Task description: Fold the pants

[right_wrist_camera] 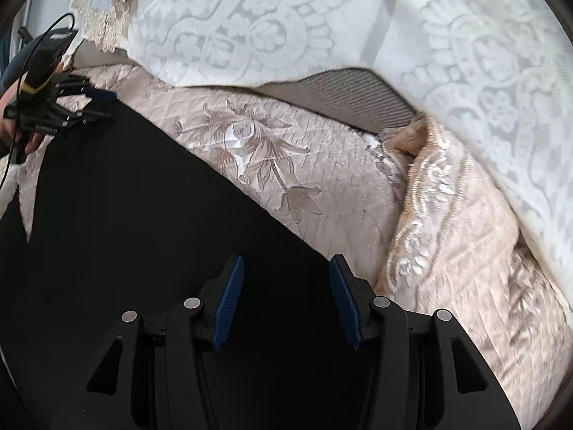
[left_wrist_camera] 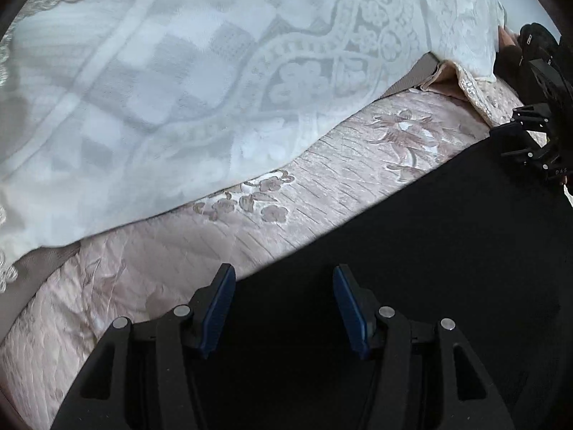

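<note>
Black fabric fills the space beneath both of your tools: the pants point(left_wrist_camera: 412, 268) lie spread flat on a pale pink quilted bedspread point(left_wrist_camera: 200, 261), their straight edge running just ahead of the fingertips in each wrist view.

Your left hand-held gripper point(left_wrist_camera: 284, 277) hangs over the pants with its blue-padded fingers point(left_wrist_camera: 218, 308) well apart; nothing sits between them and no cloth is pinched. Ahead of it the pants edge gives way to the bedspread, with embroidered flowers point(left_wrist_camera: 250, 197) stitched into the quilt. Far off to its right, at the frame's rim, your right hand-held gripper shows as a black frame over the same dark cloth.

From the right wrist view, your right hand-held gripper point(right_wrist_camera: 286, 267) also stands parted and empty above the pants point(right_wrist_camera: 143, 233), its blue pads point(right_wrist_camera: 229, 304) clear of the fabric. A large embroidered bloom point(right_wrist_camera: 247, 143) lies ahead of it on the bedspread point(right_wrist_camera: 340, 186). To its left, your left hand-held gripper point(right_wrist_camera: 104, 105) hovers at the far corner of the pants, a hand point(right_wrist_camera: 32, 141) wrapped round its grip.

Beyond the bedspread, ahead of both tools, a white lace cover point(left_wrist_camera: 161, 89) drapes down, and a gold-trimmed pink cushion point(right_wrist_camera: 447, 215) sits to the right of your right tool.
</note>
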{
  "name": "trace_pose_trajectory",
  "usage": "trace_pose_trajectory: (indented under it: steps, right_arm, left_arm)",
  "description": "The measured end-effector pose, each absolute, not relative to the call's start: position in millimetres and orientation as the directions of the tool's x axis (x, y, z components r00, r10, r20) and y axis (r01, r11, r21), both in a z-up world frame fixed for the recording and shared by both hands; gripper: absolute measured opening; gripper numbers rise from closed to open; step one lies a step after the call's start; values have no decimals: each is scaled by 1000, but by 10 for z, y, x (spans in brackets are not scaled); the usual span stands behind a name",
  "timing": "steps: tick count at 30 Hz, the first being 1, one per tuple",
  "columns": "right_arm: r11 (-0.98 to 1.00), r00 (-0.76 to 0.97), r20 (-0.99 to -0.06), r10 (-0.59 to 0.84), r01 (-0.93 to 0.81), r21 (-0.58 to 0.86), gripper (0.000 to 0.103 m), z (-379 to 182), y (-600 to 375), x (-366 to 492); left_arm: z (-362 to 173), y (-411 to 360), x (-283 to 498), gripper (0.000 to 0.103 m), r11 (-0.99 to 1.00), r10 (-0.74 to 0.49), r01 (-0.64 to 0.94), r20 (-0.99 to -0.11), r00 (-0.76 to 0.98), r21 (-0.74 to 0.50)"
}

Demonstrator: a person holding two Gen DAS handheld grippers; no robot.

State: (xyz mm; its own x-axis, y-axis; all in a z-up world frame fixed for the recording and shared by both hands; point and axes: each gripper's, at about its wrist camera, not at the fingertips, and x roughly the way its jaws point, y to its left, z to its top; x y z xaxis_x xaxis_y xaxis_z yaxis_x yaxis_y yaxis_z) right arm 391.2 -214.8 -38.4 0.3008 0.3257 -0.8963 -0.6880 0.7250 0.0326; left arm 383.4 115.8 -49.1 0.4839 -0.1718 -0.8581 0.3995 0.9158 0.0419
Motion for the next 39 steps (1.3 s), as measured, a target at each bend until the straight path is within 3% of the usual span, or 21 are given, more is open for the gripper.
trace_pose_trajectory:
  steps: [9, 10, 12, 13, 14, 15, 17, 19, 20, 29, 39]
  right_arm:
    - [693, 218, -908, 358, -714, 102, 55, -467, -2150, 4060]
    - [690, 214, -910, 356, -717, 102, 53, -464, -2157, 4040]
    - [683, 202, -910, 361, -722, 110, 40, -473, -2166, 4011]
    - [680, 205, -910, 361, -725, 107, 35, -470, -2171, 3996]
    - [673, 199, -908, 369, -731, 113, 19, -462, -2174, 3978]
    - [669, 200, -908, 369, -735, 110, 13, -455, -2172, 3963]
    - [664, 218, -908, 359, -743, 84, 11, -444, -2154, 3919]
    - [663, 234, -908, 346, -746, 60, 10, -426, -2119, 3895]
    - [662, 242, -908, 342, -747, 51, 9, -419, -2097, 3889]
    - [678, 358, -877, 319, -733, -53, 8, -147, -2115, 3680]
    - [694, 438, -829, 348, -715, -86, 8, 297, -2180, 3280]
  left_arm:
    - [-641, 1209, 3900, 65, 877, -223, 480, -866, 447, 22]
    - [-651, 1209, 3877, 63, 875, -225, 484, -865, 449, 24]
    - [-661, 1230, 3839, 59, 875, -235, 483, -860, 454, 15]
    - [-658, 1244, 3813, 53, 875, -244, 485, -857, 453, 7]
    - [-655, 1237, 3800, 47, 871, -252, 492, -856, 451, 3]
    - [-652, 1219, 3784, 44, 868, -251, 497, -855, 454, 9]
    - [-634, 1154, 3733, 22, 857, -253, 515, -855, 453, 20]
    - [-629, 1068, 3693, 9, 849, -244, 527, -854, 459, 40]
    - [-635, 1012, 3656, 7, 843, -227, 533, -854, 469, 69]
    - [-430, 1019, 3434, 6, 875, -168, 466, -822, 543, 129]
    - [27, 1014, 2837, 6, 901, -187, 417, -765, 616, 116]
